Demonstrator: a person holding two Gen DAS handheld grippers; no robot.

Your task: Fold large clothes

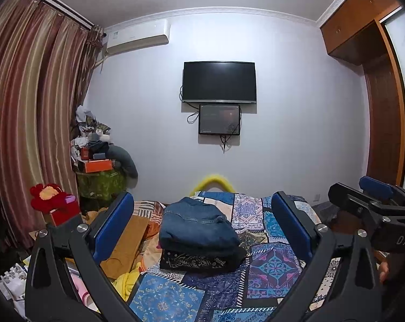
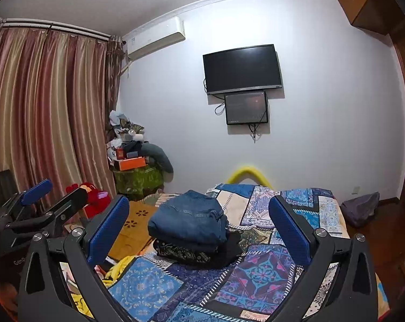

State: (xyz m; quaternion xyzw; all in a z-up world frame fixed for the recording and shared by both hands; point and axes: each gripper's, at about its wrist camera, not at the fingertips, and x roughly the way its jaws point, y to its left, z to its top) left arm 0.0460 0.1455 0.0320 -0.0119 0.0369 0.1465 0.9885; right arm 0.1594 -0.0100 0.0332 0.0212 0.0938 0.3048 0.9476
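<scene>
Folded blue jeans [image 1: 199,225] lie on top of a folded black patterned garment [image 1: 202,260] in the middle of the bed with its patchwork cover [image 1: 269,265]. The stack also shows in the right wrist view, jeans [image 2: 189,220] over the black garment [image 2: 191,255]. My left gripper [image 1: 202,225] is open and empty, held above the bed short of the stack. My right gripper [image 2: 199,228] is open and empty, also short of the stack. The right gripper shows at the right edge of the left wrist view [image 1: 374,201], and the left gripper at the left of the right wrist view [image 2: 41,204].
A brown board [image 1: 130,241] and yellow cloth [image 1: 127,279] lie at the bed's left edge. A red plush toy [image 1: 49,196] and a cluttered stand [image 1: 100,161] are by the curtains [image 1: 28,107]. A TV [image 1: 218,81] hangs on the far wall. A wardrobe [image 1: 385,107] stands right.
</scene>
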